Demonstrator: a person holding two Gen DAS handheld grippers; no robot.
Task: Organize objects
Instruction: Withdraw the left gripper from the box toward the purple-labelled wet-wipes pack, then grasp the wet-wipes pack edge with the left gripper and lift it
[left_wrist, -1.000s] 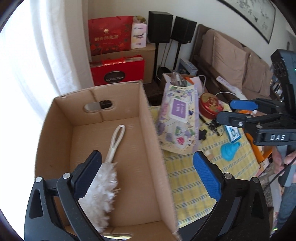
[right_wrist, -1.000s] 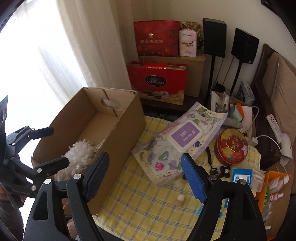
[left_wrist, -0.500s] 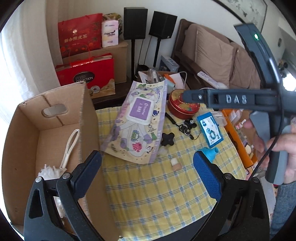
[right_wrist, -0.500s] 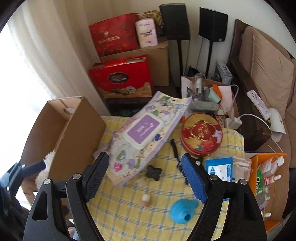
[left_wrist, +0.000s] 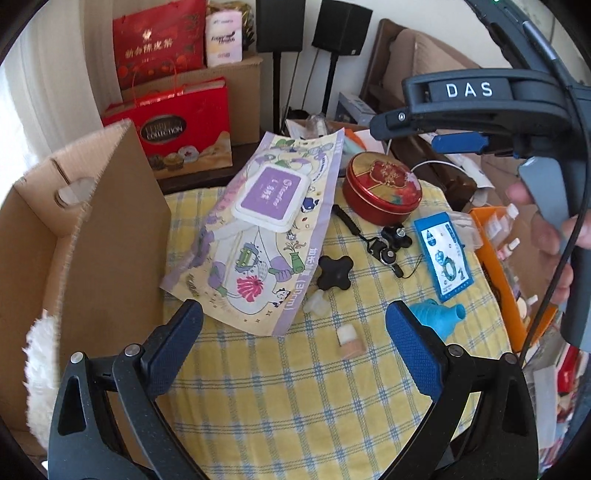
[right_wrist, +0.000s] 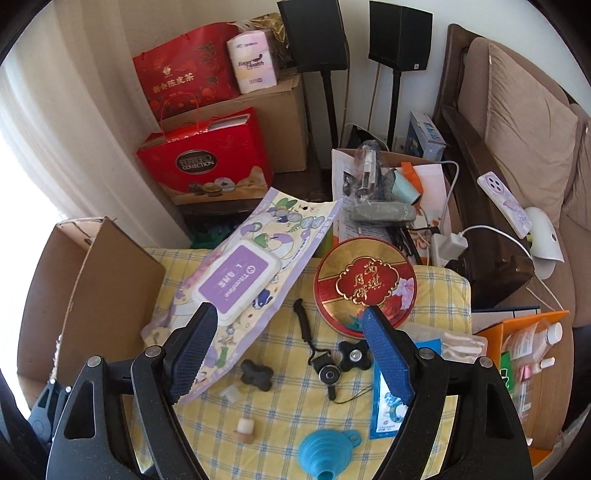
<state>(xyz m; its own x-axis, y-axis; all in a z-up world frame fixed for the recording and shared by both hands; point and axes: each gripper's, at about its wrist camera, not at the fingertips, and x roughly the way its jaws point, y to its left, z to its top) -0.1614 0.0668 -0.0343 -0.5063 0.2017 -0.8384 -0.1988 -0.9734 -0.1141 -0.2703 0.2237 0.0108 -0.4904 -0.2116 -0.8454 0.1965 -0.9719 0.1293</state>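
Hovering over a cluttered checked tablecloth (left_wrist: 280, 387), you hold both tools above the loose items, the left gripper (left_wrist: 293, 328) and the right gripper (right_wrist: 286, 341) each with jaws spread wide and nothing between them. The cardboard box (left_wrist: 110, 229) stands at the table's left edge, a white fluffy duster (left_wrist: 40, 373) already lying inside, which suggests it is the collection point. Waiting on the cloth are a large wipes pack (right_wrist: 236, 291) leaning against the box wall, a red round tin (right_wrist: 364, 286), a black lanyard (right_wrist: 314, 343), two black knobs (left_wrist: 334, 273), a blue sachet (left_wrist: 443, 256), a blue funnel (right_wrist: 325, 448) and a small cork (right_wrist: 245, 430). The leaning pack likely blocks easy passage into the box, and the small pieces lie close together.
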